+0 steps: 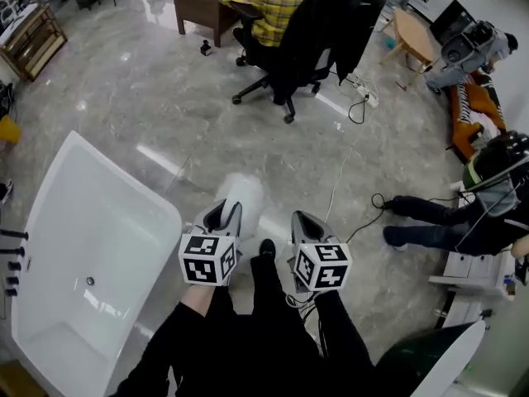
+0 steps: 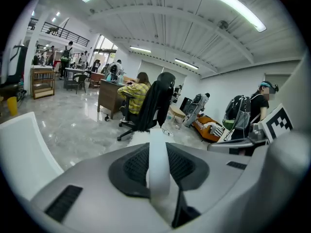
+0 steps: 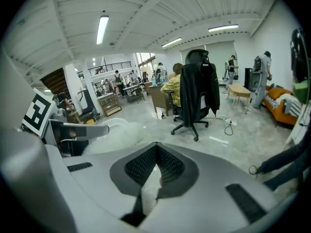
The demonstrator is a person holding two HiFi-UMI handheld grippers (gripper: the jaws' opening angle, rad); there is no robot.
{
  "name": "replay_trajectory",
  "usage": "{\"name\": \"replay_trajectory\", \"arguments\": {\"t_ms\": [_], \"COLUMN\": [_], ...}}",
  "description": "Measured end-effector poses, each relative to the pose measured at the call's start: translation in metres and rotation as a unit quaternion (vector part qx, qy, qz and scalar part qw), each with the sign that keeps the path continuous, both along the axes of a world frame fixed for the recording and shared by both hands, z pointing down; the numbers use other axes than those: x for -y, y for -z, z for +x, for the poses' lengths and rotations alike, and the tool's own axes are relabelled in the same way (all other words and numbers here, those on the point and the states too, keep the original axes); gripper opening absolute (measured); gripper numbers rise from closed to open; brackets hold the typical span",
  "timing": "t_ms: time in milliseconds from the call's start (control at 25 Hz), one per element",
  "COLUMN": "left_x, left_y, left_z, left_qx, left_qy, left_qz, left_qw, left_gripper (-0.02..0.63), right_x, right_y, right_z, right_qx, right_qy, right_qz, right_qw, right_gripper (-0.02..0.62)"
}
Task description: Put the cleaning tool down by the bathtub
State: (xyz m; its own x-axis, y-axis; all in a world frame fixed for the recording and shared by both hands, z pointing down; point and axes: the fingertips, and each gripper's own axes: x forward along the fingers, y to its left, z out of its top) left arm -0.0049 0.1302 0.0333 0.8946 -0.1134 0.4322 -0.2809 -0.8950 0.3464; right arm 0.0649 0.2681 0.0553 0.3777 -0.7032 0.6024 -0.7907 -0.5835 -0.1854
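The white bathtub (image 1: 91, 255) stands at the left of the head view, and its rim (image 2: 24, 149) shows low on the left of the left gripper view. My left gripper (image 1: 225, 209) is just right of the tub and shut on the flat white handle (image 2: 158, 164) of the cleaning tool. The tool's fluffy white head (image 1: 244, 195) sticks out ahead of the jaws over the marble floor. My right gripper (image 1: 304, 220) hangs beside it, shut, with nothing in it. In the right gripper view the fluffy head (image 3: 116, 132) lies to the left of those jaws (image 3: 156, 149).
A person in a yellow plaid shirt sits on a black office chair (image 1: 289, 48) ahead. Cables (image 1: 355, 106) trail over the floor. At the right sits another person, their black-clad legs (image 1: 438, 222) stretched out. Dark tap fittings (image 1: 12, 259) line the tub's left side.
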Motion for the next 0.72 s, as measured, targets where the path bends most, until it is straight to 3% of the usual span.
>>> {"name": "replay_trajectory", "arguments": {"t_ms": [400,720], "left_x": [0.021,0.041], "left_y": [-0.011,-0.008], "left_z": [0.066,0.079], "left_qx": [0.020,0.015], "left_qy": [0.091,0.162], "left_qz": [0.003,0.015], "left_qw": [0.9956,0.9866], "left_gripper": [0.101,0.101], "right_x": [0.017,0.039], "right_y": [-0.015,-0.030], "right_z": [0.082,0.101], "right_qx": [0.013,0.035], "right_qy": [0.090,0.142], "right_qz": [-0.014,-0.013], "right_qw": [0.996,0.989], "right_gripper": [-0.001,-0.002]}}
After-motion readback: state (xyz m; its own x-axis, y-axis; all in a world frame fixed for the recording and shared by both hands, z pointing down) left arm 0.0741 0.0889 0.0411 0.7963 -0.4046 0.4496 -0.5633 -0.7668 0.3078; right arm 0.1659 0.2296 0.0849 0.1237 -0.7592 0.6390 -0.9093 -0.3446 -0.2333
